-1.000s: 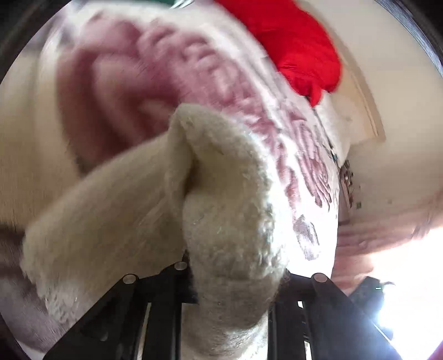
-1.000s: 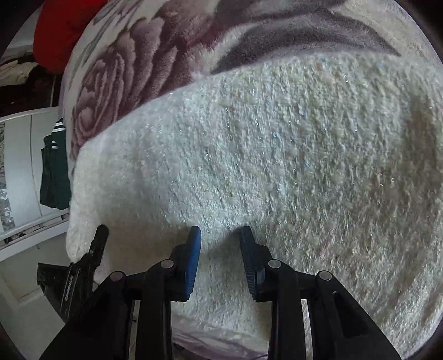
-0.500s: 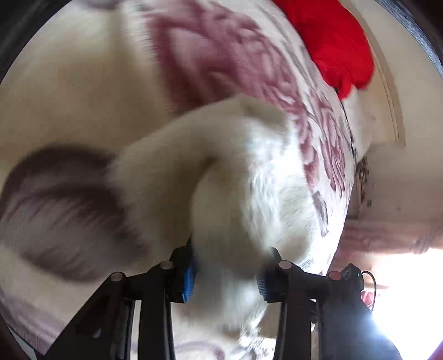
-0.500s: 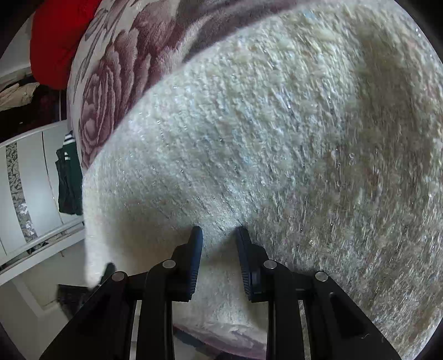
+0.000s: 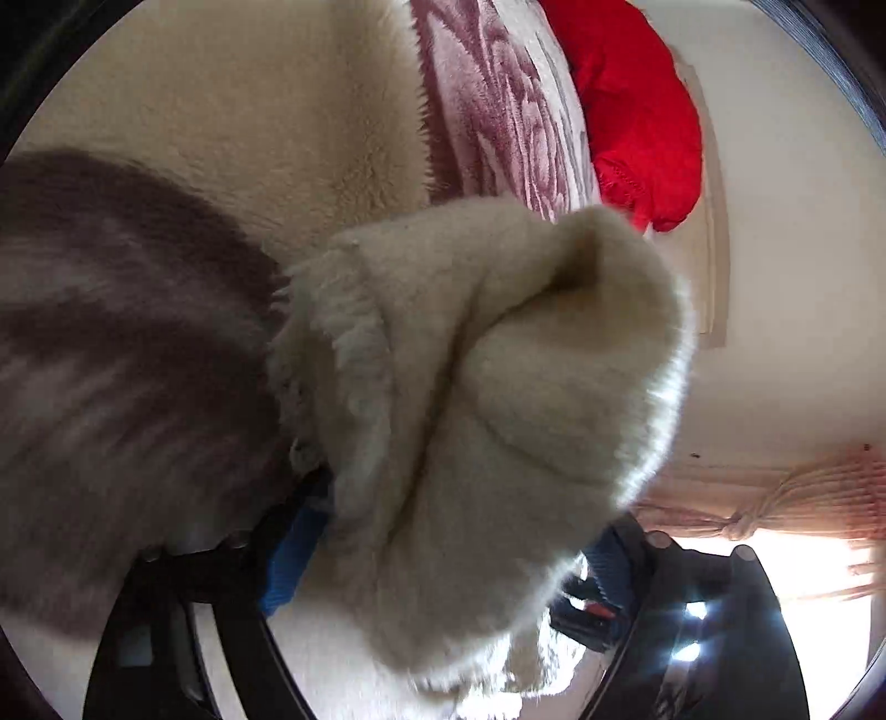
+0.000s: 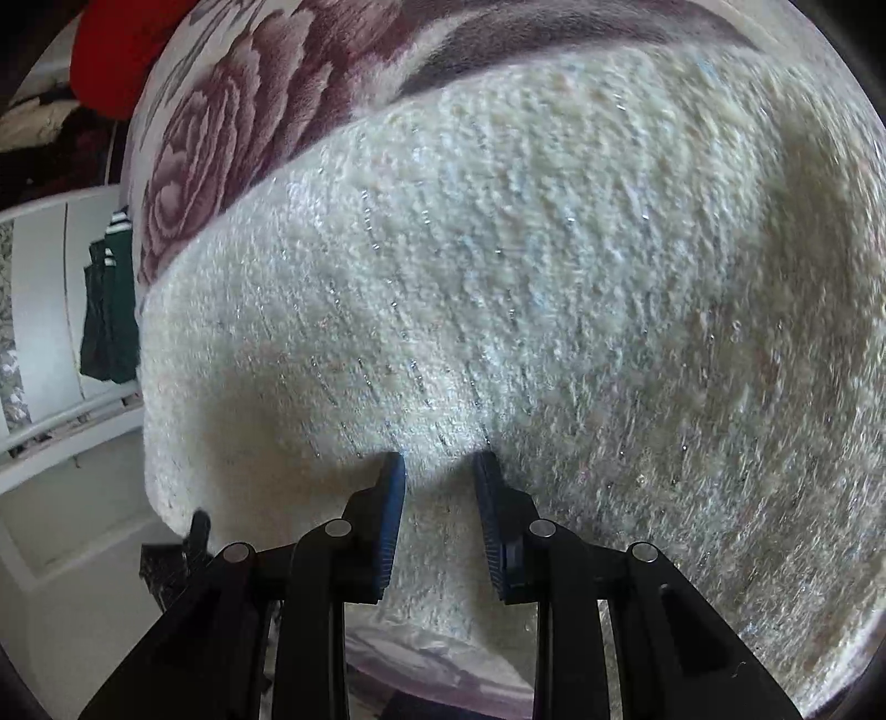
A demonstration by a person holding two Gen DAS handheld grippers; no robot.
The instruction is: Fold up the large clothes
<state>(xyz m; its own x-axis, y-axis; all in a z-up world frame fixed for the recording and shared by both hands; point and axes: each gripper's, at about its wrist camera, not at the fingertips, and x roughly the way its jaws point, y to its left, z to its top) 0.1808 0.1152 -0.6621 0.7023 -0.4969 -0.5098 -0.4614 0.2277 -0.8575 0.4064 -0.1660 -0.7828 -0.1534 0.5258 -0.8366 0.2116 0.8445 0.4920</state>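
A cream fuzzy sweater (image 6: 554, 277) lies spread on a floral blanket (image 6: 221, 138) and fills the right wrist view. My right gripper (image 6: 440, 476) is shut on a pinch of the sweater near its front edge, the blue pads (image 6: 390, 498) close together with knit between them. In the left wrist view a bunched fold of the same sweater (image 5: 498, 360) rises between the fingers of my left gripper (image 5: 454, 543). Its jaws are opening and stand wide. The fold still rests between them, and the right blue pad (image 5: 609, 559) stands clear of it.
A red garment (image 5: 637, 111) lies at the blanket's far end, also the red garment (image 6: 111, 50) at top left. A dark green garment (image 6: 111, 310) hangs on a white rail at the left. A tied curtain (image 5: 775, 498) and bright window are at the right.
My left jaws have gone from shut on the sweater fold to wide apart, and the hand has sunk towards the blanket. The right gripper has kept its pinch and place.
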